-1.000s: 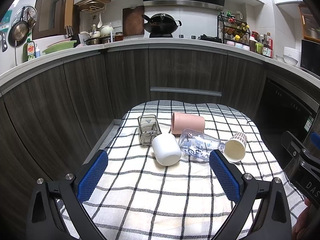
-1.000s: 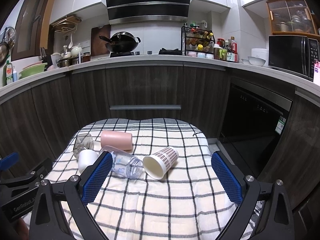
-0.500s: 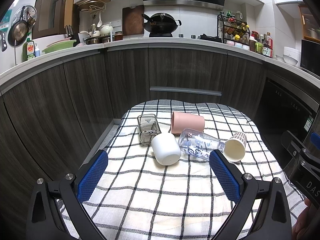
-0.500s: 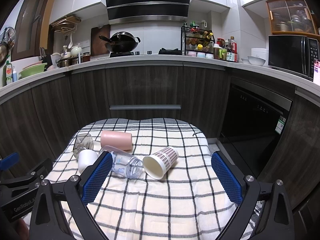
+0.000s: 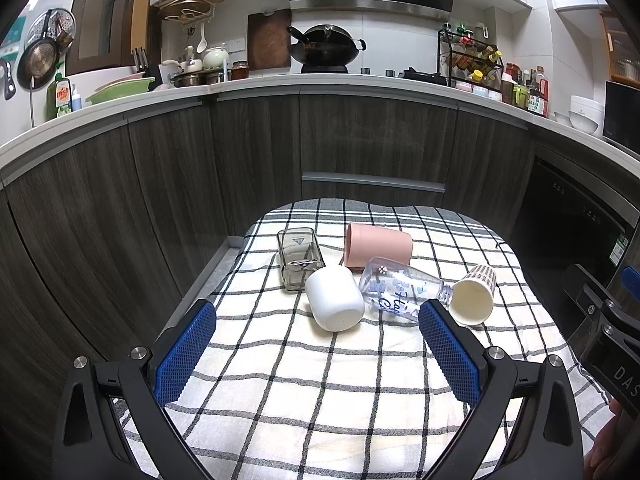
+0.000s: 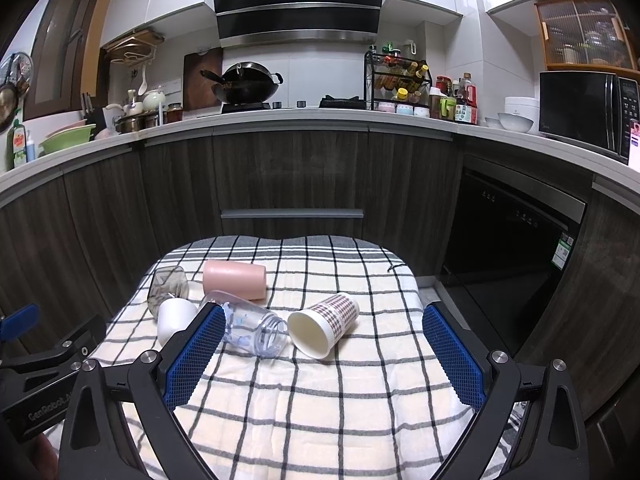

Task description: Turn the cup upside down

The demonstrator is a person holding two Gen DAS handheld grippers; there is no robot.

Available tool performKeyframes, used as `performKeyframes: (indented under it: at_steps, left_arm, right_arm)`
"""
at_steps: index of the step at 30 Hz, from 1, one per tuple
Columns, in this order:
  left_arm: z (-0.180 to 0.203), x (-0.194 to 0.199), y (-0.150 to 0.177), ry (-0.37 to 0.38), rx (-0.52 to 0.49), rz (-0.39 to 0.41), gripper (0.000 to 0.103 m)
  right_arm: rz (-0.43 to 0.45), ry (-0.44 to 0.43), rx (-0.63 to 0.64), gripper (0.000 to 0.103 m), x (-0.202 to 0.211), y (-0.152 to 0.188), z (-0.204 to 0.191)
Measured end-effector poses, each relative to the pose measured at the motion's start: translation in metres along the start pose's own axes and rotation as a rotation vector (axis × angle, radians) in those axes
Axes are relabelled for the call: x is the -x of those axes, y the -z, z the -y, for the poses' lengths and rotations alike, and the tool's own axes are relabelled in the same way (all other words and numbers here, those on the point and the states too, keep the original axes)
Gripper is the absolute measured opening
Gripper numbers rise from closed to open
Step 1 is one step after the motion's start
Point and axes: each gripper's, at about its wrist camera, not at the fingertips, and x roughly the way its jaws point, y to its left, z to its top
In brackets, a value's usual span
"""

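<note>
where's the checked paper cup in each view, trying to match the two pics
Left wrist: the checked paper cup lies on its side right of centre, mouth toward the camera, just past the right tong's pad.
Right wrist: the cup lies near centre, between the pads, mouth facing lower left.
Shared landmark: the clear bottle lying immediately to its left.
</note>
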Motion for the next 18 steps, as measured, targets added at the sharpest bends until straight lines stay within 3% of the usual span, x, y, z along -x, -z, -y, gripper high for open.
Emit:
performKeyframes:
  at_steps: [18]
  left_arm:
    - [-0.0018, -0.0059, -0.0057, -0.005, 0.003, -0.003, 0.103]
  right_arm:
    - [-0.026, -0.008, 0.000, 0.099, -0.0074, 0.0012, -0.0040]
